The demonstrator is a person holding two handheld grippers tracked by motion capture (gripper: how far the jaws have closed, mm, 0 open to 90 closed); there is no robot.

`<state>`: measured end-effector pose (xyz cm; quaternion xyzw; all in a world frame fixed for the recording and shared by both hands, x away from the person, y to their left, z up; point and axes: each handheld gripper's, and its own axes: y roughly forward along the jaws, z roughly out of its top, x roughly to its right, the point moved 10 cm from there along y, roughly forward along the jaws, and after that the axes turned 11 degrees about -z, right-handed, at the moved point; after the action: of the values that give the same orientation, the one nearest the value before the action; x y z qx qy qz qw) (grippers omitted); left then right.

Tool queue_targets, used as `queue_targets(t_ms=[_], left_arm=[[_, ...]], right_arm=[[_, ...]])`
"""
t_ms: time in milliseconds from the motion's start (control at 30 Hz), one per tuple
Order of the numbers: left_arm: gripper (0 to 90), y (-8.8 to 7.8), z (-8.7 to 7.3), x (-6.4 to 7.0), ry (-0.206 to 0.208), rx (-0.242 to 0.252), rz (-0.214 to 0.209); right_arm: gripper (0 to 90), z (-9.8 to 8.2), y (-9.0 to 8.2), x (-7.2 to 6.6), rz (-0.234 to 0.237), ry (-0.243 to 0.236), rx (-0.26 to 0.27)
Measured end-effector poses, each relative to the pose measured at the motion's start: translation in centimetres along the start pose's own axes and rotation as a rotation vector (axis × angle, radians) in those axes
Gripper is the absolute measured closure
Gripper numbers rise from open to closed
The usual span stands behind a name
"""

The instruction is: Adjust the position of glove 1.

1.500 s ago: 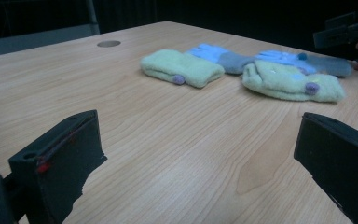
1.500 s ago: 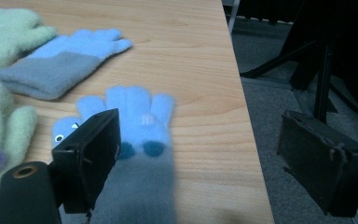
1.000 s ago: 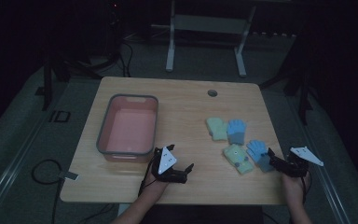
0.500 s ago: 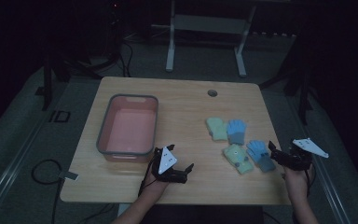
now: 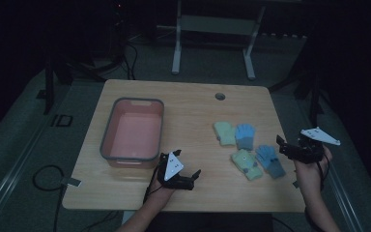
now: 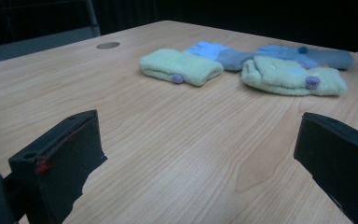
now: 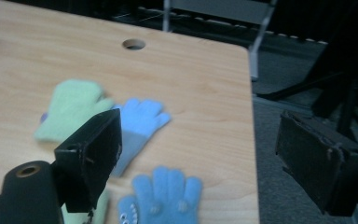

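Dark floor surrounds the pale wooden table [image 5: 183,104], where the right gripper [image 5: 284,146] has lifted slightly and drawn back toward the right edge since a second ago, while the left gripper [image 5: 193,178] has stayed put. Both sets of jaws stand wide apart, holding nothing. Just left of the right jaws lies the fuzzy blue knitted glove [image 5: 270,160], beside three more soft gloves [image 5: 235,134], with the pink plastic tub [image 5: 133,133] well apart.

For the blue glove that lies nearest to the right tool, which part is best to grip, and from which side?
Probably the cuff end of the nearest blue glove. It lies flat, fingers toward the table's far side, cuff toward the near edge. The right tool, jaws open, sits just to its right, so coming down from that side and pinching the free cuff edge looks simplest, away from the green glove beside it.
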<state>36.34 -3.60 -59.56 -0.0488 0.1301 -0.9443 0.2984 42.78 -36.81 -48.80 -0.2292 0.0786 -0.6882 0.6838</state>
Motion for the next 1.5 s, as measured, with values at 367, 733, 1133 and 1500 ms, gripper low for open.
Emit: queue_targets(t_ms=[367, 733, 1133, 1500], left_arm=[[1.3, 0.1, 0.0, 0.2, 0.02, -0.008, -0.001], [1.3, 0.1, 0.0, 0.2, 0.018, -0.007, -0.001], [1.3, 0.0, 0.0, 0.2, 0.021, -0.009, -0.002], [1.4, 0.0, 0.0, 0.2, 0.021, -0.006, -0.003]], right_arm=[[18.3, 2.9, -0.3, -1.5, 0.071, -0.063, 0.014], [17.4, 5.6, 0.0, -5.4, 0.196, -0.187, 0.005], [17.5, 7.5, 1.4, -9.5, 0.32, -0.203, 0.013], [12.4, 5.7, 4.7, -14.1, 0.465, -0.193, -0.119]])
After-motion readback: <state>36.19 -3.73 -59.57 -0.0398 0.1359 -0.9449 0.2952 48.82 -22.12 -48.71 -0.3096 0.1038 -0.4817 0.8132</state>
